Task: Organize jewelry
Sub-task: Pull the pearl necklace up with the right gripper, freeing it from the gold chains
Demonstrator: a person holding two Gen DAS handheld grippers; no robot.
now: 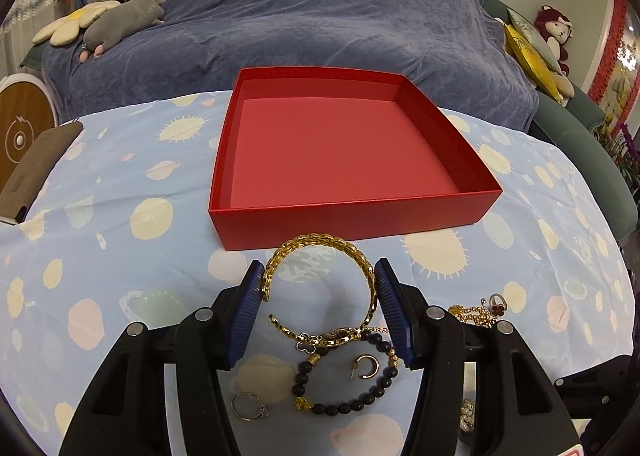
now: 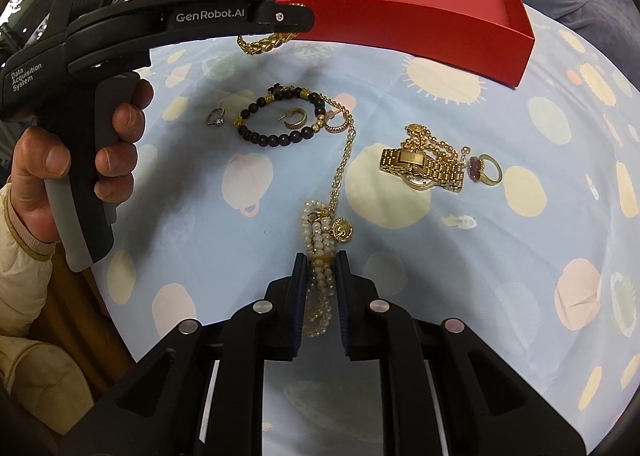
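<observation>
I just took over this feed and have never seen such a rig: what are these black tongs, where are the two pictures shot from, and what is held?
No robot: a person's hand holds a trigger-grip tool in each hand, each with a fisheye camera looking along its fingers. The left wrist view shows the left gripper clamped on a gold cuff bracelet before the empty red box. The right wrist view shows the right gripper pinching a pearl strand. On the patterned cloth lie a dark bead bracelet, rings, hoop earrings and a gold watch.
</observation>
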